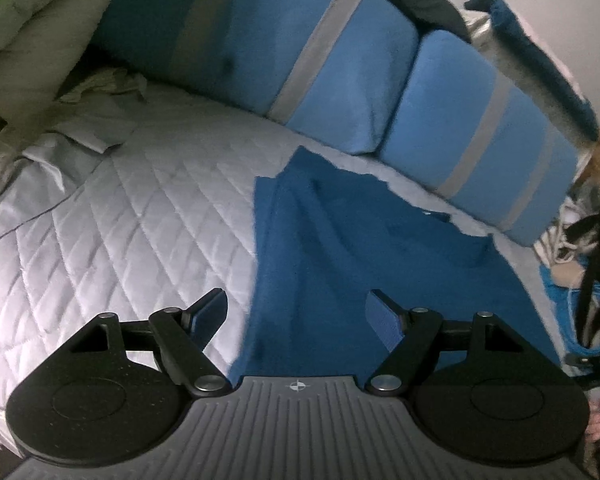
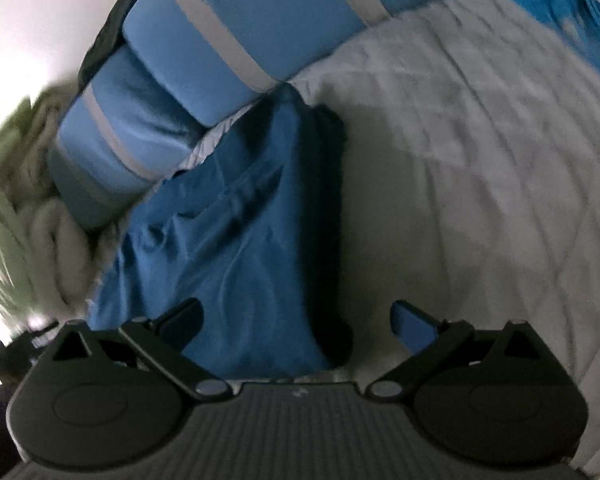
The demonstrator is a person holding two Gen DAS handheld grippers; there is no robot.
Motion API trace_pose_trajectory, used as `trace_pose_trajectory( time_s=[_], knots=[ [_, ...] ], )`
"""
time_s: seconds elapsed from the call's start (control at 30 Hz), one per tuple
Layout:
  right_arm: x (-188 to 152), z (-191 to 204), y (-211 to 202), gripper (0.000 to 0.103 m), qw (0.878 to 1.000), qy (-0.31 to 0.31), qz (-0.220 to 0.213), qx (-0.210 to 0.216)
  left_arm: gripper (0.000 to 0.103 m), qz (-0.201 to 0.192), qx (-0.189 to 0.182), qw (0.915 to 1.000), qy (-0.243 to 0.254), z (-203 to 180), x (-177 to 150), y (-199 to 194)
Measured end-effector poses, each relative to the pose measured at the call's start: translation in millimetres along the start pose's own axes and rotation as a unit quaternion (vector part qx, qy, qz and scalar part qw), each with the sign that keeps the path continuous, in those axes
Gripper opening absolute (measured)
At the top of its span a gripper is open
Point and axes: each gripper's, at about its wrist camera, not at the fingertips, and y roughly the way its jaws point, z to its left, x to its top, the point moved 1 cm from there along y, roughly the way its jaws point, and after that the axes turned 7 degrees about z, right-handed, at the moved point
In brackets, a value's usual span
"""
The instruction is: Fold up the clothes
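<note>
The blue garment (image 1: pixel 340 248) in the centre of the left wrist view is soft matt cloth, creased into shallow folds; in the right wrist view the same cloth (image 2: pixel 236 240) looks slightly sheeny along its wrinkles. The white bedspread (image 1: pixel 140 200) at left is quilted fabric with a faint satin gloss and stitched diamond lines. The light-blue pillows (image 1: pixel 340 80) across the top are smooth cloth with flat grey bands. At upper left, a beige comforter (image 1: pixel 40 32) looks puffy and matt. The left gripper (image 1: pixel 296 316) is matt black plastic with shiny metal pivot pins, blue pads and a ribbed grey base; the right gripper (image 2: pixel 296 324) looks alike.
</note>
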Motion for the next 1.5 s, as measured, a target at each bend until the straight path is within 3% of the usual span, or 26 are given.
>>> trace_pose_trajectory(
  time_s=[0.23, 0.4, 0.43, 0.53, 0.73, 1.03, 1.5],
  knots=[
    [-10.8, -27.6, 15.5, 0.086, 0.994, 0.084, -0.030, 0.068, 0.076, 0.001, -0.011, 0.9999, 0.000, -6.6, -7.2, -1.3],
    [-7.9, -30.7, 30.7, 0.041, 0.987, 0.116, -0.032, 0.104, 0.076, 0.007, -0.007, 0.9999, -0.006, -5.1, -9.2, 4.7],
    [-6.2, -28.3, 33.0, 0.024, 0.988, 0.108, -0.034, 0.108, 0.076, 0.009, -0.006, 0.9999, -0.008, -4.6, -9.9, 5.1],
    [1.3, -13.6, 28.7, 0.017, 0.991, 0.073, -0.046, 0.107, 0.076, 0.009, -0.008, 0.9999, -0.008, -2.9, -12.1, 3.3],
    [20.8, 46.7, 12.1, 0.013, 0.993, -0.025, -0.059, 0.095, 0.076, 0.002, -0.014, 0.9996, -0.023, 4.3, -11.9, 1.3],
    [34.7, 148.0, 20.6, 0.013, 0.983, -0.128, -0.051, 0.123, 0.076, -0.003, -0.020, 0.9992, -0.035, 9.0, -12.9, -2.9],
    [33.6, 251.6, 76.3, 0.013, 0.966, -0.193, -0.011, 0.174, 0.076, -0.015, -0.007, 0.9974, -0.070, 40.8, -18.1, -19.2]
  ],
)
